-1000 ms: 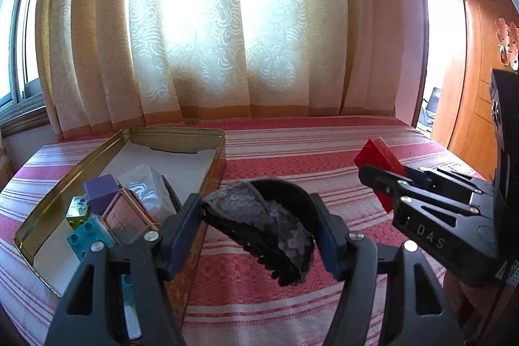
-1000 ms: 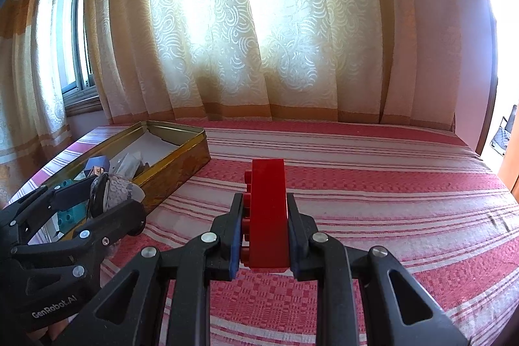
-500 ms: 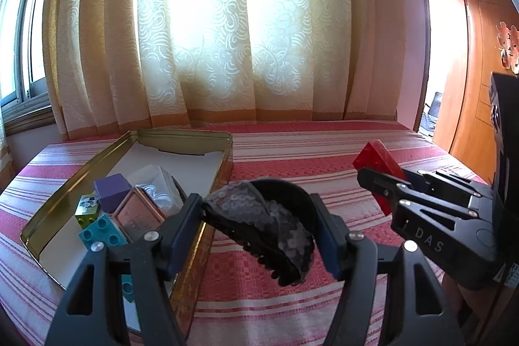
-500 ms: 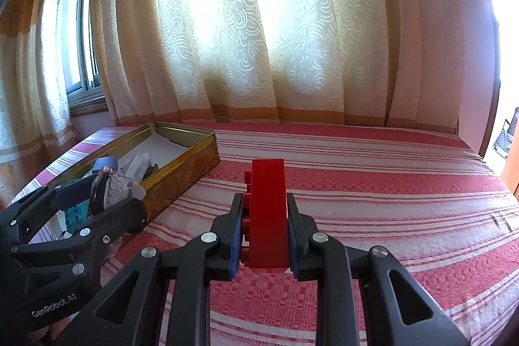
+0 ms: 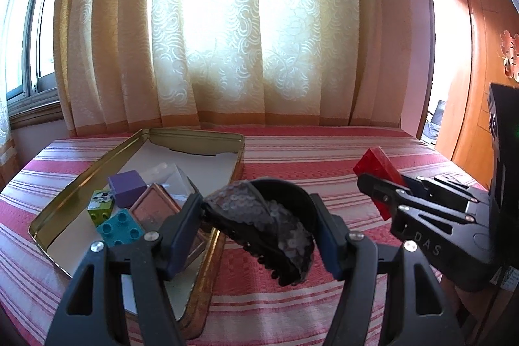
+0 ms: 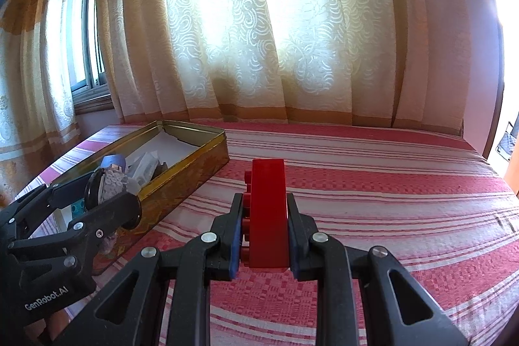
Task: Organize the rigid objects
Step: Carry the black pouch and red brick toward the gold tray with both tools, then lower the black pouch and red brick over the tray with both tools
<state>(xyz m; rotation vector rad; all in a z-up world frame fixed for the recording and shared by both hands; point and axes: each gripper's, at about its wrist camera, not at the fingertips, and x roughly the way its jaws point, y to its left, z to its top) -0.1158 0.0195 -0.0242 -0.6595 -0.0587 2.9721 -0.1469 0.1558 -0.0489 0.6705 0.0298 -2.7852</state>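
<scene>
Above a red-striped bed (image 6: 373, 184), the left claw (image 5: 256, 229) pinches a sequined black hair clip (image 5: 262, 222) just right of an open gold tin (image 5: 227, 248) holding toy blocks (image 5: 120, 227). At right, the right claw (image 6: 266, 232) clamps a red brick (image 6: 268, 209) upright before sunlit curtains (image 5: 246, 38).

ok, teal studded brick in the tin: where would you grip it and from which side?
Come from above and pinch two opposite side walls of the teal brick. It lies studs-up on the floor of the tin, so the walls are the flat parallel faces. Approach from the tin's open middle: the green brick and pink case crowd the far sides. Both grippers are full now.
</scene>
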